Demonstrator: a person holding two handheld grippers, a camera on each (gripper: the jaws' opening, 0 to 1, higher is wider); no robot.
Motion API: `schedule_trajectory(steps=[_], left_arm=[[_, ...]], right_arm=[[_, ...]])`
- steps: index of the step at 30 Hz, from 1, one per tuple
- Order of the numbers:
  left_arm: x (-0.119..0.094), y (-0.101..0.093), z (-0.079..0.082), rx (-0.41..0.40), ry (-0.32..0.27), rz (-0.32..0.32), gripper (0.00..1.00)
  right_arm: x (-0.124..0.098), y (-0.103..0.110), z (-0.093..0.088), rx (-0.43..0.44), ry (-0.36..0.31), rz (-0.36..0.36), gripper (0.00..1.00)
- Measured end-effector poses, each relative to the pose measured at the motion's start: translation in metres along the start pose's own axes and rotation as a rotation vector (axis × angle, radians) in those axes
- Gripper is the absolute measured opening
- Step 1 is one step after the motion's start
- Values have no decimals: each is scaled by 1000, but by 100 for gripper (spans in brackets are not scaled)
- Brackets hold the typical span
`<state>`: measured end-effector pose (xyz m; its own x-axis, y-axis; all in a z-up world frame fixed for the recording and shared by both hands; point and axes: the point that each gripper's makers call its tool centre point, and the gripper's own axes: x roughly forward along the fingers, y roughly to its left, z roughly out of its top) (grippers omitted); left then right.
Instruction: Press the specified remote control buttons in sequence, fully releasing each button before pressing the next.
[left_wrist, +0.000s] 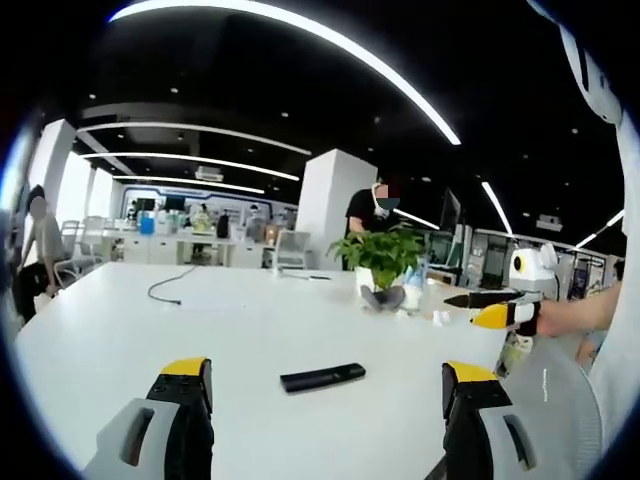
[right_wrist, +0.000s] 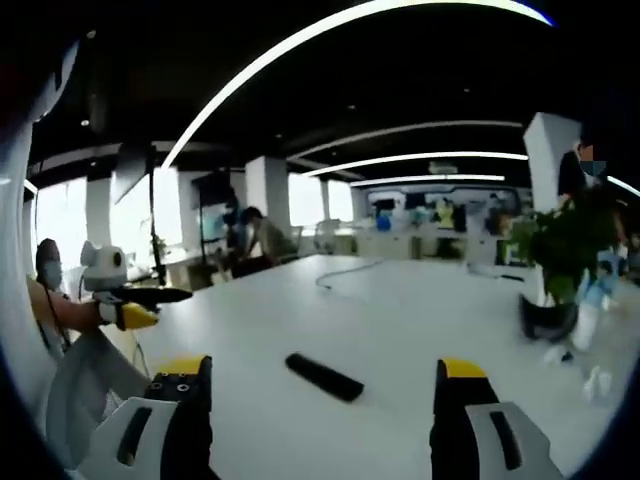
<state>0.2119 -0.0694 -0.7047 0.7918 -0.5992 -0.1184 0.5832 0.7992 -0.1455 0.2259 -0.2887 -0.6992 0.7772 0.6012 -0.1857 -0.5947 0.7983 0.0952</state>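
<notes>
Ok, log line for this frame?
remote flat on white table, untouched | left gripper open, short of it | right gripper open | potted plant behind

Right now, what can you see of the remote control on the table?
The remote control is a slim black bar, matte and plastic-looking, lying flat on the white table. In the left gripper view it lies ahead, between that gripper's two jaws, running nearly crosswise. In the right gripper view it lies at a slant. Nothing touches it but the table; both grippers are off it. Its buttons are too small to make out.
</notes>
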Motion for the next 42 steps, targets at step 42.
schedule_trajectory(steps=[42], left_arm=[[-8,13,8,4,-45,72,97]], right_arm=[[-6,-23,-15,-45,44,-104,90]])
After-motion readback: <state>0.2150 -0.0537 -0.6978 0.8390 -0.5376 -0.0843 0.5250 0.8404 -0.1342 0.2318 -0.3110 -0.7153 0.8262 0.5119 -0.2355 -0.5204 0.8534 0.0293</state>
